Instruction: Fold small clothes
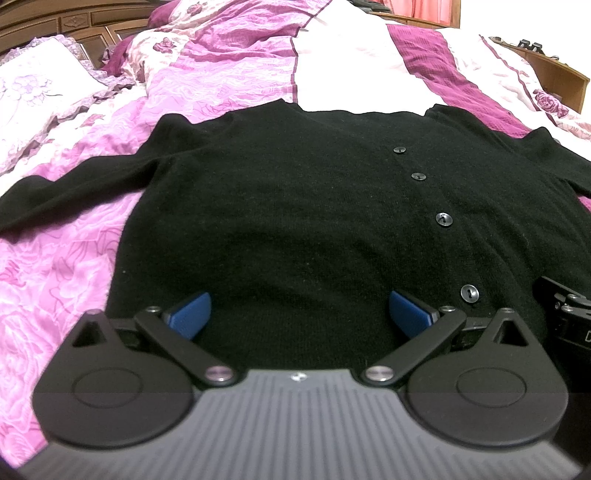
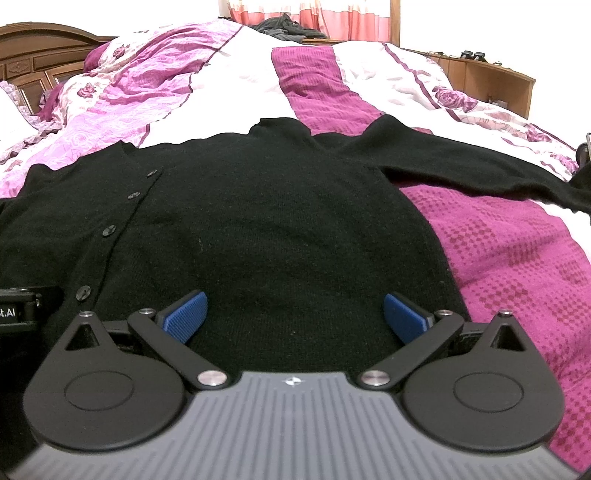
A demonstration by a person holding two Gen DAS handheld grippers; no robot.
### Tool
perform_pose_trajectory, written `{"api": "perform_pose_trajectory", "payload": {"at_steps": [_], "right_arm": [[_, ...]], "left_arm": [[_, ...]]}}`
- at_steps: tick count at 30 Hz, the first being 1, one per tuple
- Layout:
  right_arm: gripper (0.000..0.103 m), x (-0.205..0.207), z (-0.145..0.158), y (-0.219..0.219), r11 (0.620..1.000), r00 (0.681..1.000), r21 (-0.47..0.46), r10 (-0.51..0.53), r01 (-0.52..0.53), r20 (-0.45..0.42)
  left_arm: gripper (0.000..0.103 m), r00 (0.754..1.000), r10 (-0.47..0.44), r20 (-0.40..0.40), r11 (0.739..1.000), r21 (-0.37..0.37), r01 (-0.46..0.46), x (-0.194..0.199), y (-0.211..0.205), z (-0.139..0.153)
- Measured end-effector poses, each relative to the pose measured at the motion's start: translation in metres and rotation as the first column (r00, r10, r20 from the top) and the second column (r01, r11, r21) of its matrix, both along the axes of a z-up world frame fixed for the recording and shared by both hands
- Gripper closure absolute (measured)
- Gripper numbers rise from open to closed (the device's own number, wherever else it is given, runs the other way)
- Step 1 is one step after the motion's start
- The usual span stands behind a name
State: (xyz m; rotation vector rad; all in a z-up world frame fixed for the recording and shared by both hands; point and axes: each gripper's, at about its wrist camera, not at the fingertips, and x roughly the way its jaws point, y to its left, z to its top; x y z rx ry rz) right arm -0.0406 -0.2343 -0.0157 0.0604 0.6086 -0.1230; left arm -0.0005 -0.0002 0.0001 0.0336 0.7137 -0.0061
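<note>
A black buttoned cardigan (image 1: 295, 206) lies flat on the bed, front up, collar away from me, both sleeves spread out sideways. It also shows in the right wrist view (image 2: 280, 221). My left gripper (image 1: 300, 314) is open and empty, its blue pads (image 1: 190, 314) wide apart over the hem, left of the button row (image 1: 443, 219). My right gripper (image 2: 294, 314) is open and empty over the hem, right of the buttons (image 2: 83, 292). The right gripper's body shows at the left view's right edge (image 1: 569, 317).
The bed has a pink, white and magenta floral quilt (image 1: 221, 66). A wooden headboard (image 2: 40, 51) stands at far left. A wooden shelf (image 2: 491, 79) stands at far right. Dark clothes (image 2: 288, 29) lie at the far bed edge.
</note>
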Motion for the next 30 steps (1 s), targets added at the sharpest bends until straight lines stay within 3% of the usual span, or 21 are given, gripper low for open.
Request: {"api": "perform_pose_trajectory", "payload": {"at_steps": [13,21,30], "right_arm": [[0.0,-0.003,0.002,-0.004,1.0,1.0,0.01,-0.004,0.004,0.005],[0.0,0.009,0.007,-0.003,1.0,0.998,-0.008,0.024,-0.025,-0.061],[0.0,0.014,0.024,-0.026,0.992,0.994,0.116,0.068,-0.058,-0.083]], "left_arm": [[0.0,1.0,0.001,-0.008,1.0,0.0,-0.001,0.0,0.001,0.001],[0.0,0.999,0.003,-0.049,1.0,0.002,-0.003,0.007,0.001,0.009],[0.0,0.993,0.007,-0.115,1.0,-0.028,-0.01,0.007,0.002,0.023]]}}
